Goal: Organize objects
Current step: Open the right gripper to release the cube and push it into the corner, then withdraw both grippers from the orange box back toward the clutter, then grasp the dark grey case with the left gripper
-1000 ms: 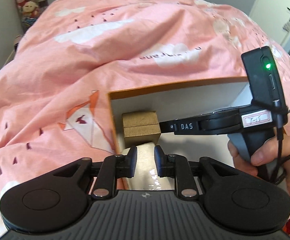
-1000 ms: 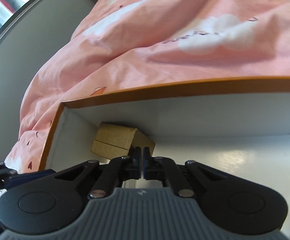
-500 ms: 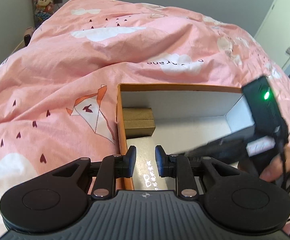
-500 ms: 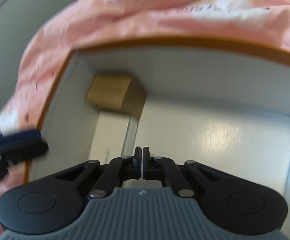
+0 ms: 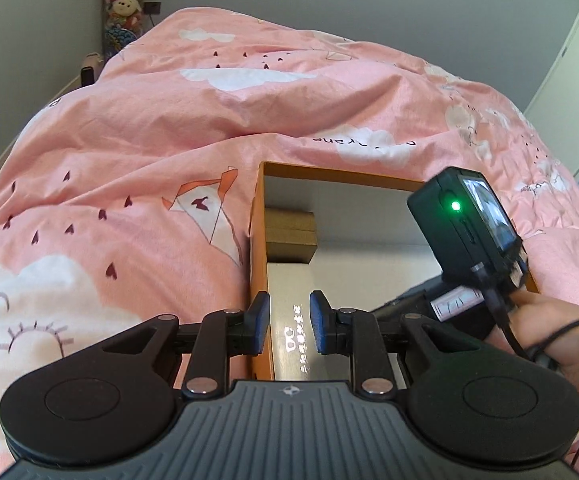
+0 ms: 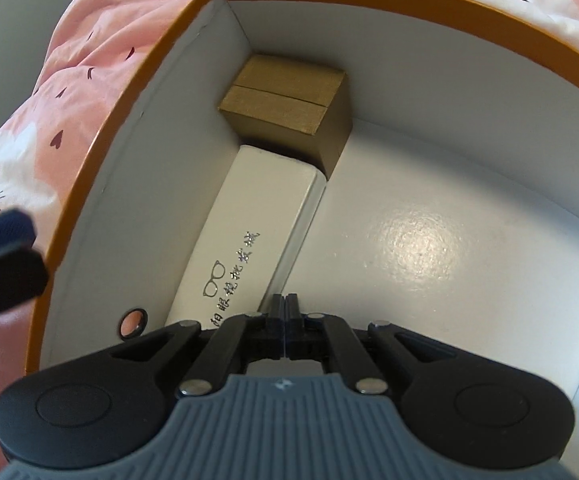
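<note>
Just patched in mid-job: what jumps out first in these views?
An orange-rimmed white cardboard box sits open on a pink cloud-print duvet. Inside, a brown kraft box fills the far left corner, with a long white glasses box lined up in front of it. The right claw is shut and empty above the box floor.

1 orange-rimmed box [image 6: 137,128] lies on 1 pink duvet [image 5: 169,128]. Inside it, along its left wall, are 2 things: 1 brown cardboard carton [image 6: 289,100] in the far corner and 1 long white glasses case [image 6: 249,240] nearer. 2 grippers show.
</note>
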Motion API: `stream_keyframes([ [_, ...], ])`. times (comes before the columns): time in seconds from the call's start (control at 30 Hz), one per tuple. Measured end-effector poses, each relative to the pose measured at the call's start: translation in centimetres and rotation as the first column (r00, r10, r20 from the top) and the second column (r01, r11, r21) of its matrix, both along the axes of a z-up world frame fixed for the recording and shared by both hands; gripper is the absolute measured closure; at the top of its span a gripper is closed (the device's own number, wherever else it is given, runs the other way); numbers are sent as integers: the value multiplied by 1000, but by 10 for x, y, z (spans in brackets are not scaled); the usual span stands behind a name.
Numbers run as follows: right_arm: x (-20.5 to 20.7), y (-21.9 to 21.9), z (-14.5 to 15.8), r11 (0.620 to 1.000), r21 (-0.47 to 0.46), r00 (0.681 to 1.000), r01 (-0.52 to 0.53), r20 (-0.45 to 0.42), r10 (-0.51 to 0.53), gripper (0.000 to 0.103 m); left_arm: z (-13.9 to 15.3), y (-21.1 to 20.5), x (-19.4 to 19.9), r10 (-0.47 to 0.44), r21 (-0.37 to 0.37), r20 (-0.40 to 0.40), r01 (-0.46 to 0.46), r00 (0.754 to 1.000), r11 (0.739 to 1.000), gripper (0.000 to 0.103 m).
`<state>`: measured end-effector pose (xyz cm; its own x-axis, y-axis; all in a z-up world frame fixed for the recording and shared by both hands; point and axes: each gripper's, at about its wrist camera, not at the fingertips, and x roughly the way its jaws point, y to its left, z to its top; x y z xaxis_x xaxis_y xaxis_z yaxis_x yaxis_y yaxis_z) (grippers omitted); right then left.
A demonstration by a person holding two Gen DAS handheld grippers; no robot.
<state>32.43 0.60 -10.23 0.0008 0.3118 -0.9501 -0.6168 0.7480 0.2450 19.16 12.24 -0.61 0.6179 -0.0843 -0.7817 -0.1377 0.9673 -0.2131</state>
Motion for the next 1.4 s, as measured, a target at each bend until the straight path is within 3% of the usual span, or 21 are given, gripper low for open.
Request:
stream_keyframes([
  [0.2, -1, -9, 8, 999, 26, 999, 25, 20, -25, 103, 9, -11, -23, 37, 4, 27, -37, 999, 999, 73],
  [0.43, -41, -37, 64, 993, 116, 966, 3, 255, -33, 96, 18, -43, -58, 38, 18, 84, -39, 996, 999, 61],
  [0.5, -59, -48, 80, 991, 133, 946, 3, 322, -46, 88, 17, -51, -67, 30, 17, 87, -32, 996, 999, 59],
  [0.57, -77, -65, 96, 987, 159, 924, 10, 375, -70, 71, 15, -58, -78, 25, 15, 91, -27, 996, 1000, 53],
  [0.63, -93, -81, 111, 982, 188, 905, 25, 414, -102, 63, 13, -65, -88, 25, 32, 90, -28, 996, 999, 49],
  [0.83, -133, -123, 122, 954, 291, 889, 76, 412, -197, 55, 6, -76, -115, 27, 43, 89, -31, 996, 999, 49],
  [0.97, -164, -150, 123, 931, 356, 868, 79, 435, -239, 36, 0, -80, -127, 14, 31, 63, -16, 998, 999, 48],
  [1.27, -207, -180, 117, 945, 302, 842, 124, 472, -261, 32, -8, -78, -144, -47, -64, 22, 49, 999, 997, 48],
  [1.4, -217, -190, 109, 951, 271, 873, 147, 416, -254, 32, -13, -80, -148, -113, -129, -3, 112, 994, 985, 47],
])
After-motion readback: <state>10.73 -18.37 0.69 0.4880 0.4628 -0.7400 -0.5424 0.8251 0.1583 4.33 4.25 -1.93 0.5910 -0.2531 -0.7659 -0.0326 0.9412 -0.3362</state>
